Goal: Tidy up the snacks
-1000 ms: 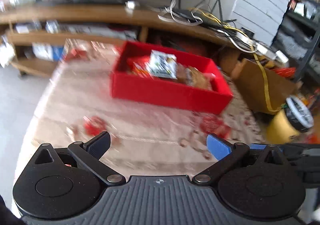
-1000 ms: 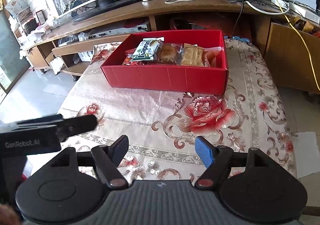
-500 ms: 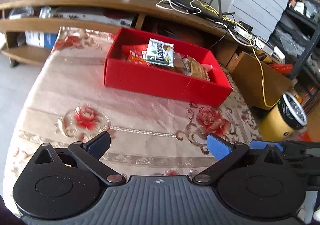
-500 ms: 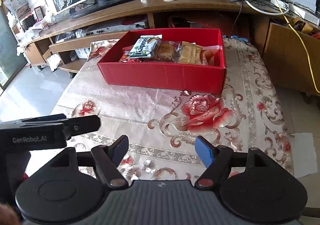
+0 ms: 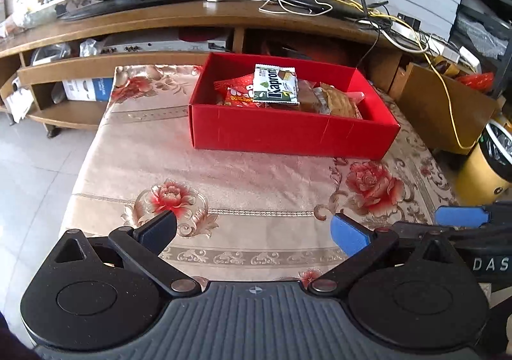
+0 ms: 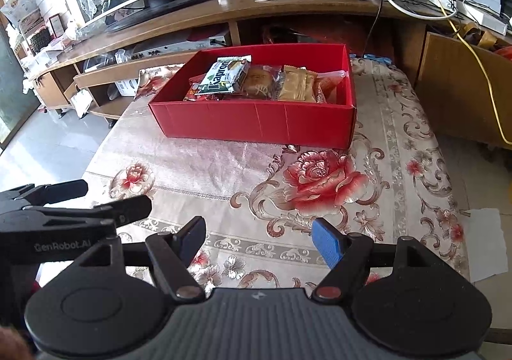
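We hold both grippers over the tabletop's near edge, left gripper (image 5: 252, 232) and right gripper (image 6: 257, 240), fingers apart and empty, likely poised for a reach. Toward the far edge sits the red box (image 6: 256, 123), packed with snacks: a Kaproni packet (image 6: 224, 75) on top, wrapped pastries (image 6: 297, 84) beside it.
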{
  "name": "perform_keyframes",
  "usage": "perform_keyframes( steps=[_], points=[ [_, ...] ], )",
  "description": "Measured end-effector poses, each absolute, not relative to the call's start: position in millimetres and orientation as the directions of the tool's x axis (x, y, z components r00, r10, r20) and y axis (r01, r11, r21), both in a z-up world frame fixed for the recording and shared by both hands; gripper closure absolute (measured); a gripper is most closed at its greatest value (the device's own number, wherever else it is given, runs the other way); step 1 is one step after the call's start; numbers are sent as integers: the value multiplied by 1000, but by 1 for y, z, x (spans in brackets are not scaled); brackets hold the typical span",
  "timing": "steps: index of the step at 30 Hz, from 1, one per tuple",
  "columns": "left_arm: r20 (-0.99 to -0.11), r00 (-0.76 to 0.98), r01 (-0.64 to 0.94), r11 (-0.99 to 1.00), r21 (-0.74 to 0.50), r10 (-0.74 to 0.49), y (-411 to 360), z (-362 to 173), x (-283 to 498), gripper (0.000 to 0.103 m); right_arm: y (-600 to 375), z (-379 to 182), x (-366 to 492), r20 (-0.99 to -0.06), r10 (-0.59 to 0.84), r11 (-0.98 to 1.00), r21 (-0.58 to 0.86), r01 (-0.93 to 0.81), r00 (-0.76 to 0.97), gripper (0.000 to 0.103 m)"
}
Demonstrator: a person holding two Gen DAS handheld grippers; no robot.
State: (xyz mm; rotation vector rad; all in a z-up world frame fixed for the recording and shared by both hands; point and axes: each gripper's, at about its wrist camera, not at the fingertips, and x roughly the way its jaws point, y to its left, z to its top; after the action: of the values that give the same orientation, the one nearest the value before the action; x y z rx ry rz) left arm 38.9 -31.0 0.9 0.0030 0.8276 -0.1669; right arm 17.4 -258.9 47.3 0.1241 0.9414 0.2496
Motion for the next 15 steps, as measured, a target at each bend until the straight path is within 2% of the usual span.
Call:
perform_keyframes(
  steps=[4, 15],
  points=[
    [-746, 656, 160, 987, -11, -115, -39, -3, 39, 0, -257, 46, 18, -787, 265, 964, 210, -162, 557, 33],
    [-731, 672, 169, 986, -4, -118, -38, -2, 37, 0, -258, 46, 17, -786, 270, 963, 216, -162, 557, 33]
  ],
)
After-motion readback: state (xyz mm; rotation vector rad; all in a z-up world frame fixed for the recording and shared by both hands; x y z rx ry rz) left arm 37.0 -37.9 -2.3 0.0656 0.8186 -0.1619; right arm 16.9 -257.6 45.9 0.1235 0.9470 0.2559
